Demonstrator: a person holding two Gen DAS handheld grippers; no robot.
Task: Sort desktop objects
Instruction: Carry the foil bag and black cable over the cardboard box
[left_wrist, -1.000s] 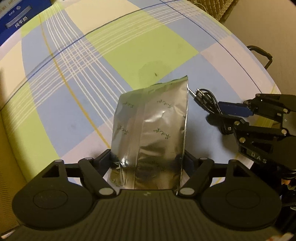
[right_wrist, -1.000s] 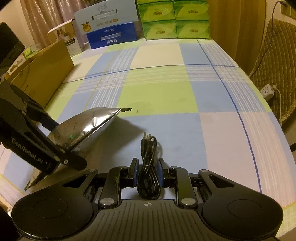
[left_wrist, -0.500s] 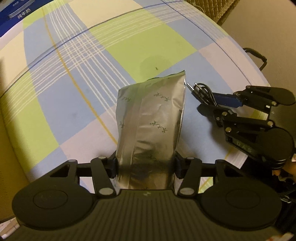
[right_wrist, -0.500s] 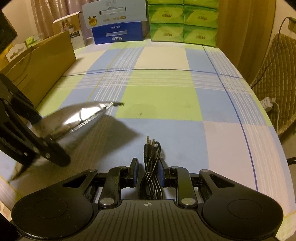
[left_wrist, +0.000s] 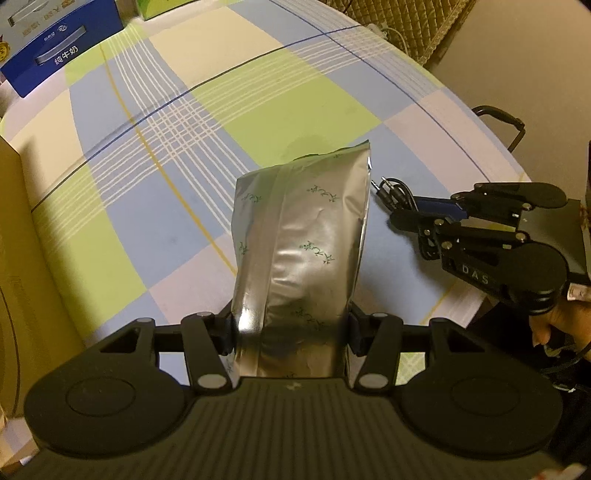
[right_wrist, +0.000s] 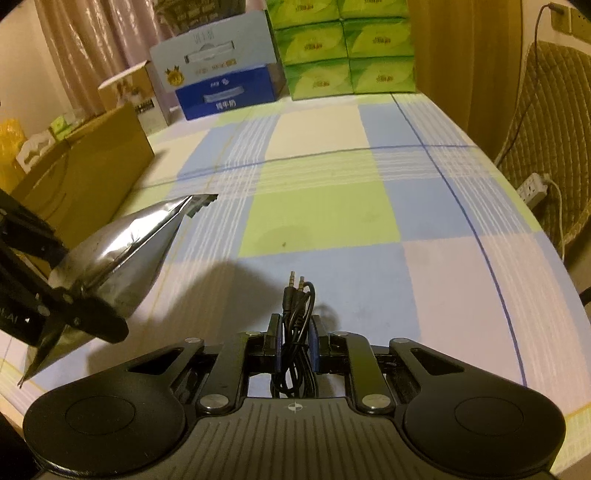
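Note:
A silver foil pouch (left_wrist: 299, 251) with small green prints is held upright off the checked tablecloth (left_wrist: 303, 110), my left gripper (left_wrist: 291, 332) shut on its lower part. In the right wrist view the same pouch (right_wrist: 129, 251) hangs at the left, tilted, with a left finger (right_wrist: 92, 325) across it. A coiled black audio cable (right_wrist: 299, 295) with two jack plugs sticks out from my right gripper (right_wrist: 295, 339), whose blue pads are shut on it. From the left wrist view the right gripper (left_wrist: 410, 212) and cable (left_wrist: 395, 190) sit just right of the pouch.
A brown cardboard box (right_wrist: 92, 166) stands along the left edge. At the back are a blue and white carton (right_wrist: 225, 92) and stacked green tissue packs (right_wrist: 347, 48). A quilted chair (right_wrist: 546, 122) and power strip (right_wrist: 532, 188) lie beyond the right edge. A hand (left_wrist: 561, 325) holds the right gripper.
The left jaws have narrowed onto the pouch and lifted it higher above the cloth. The right pads have pressed tighter on the cable, staying about where they were.

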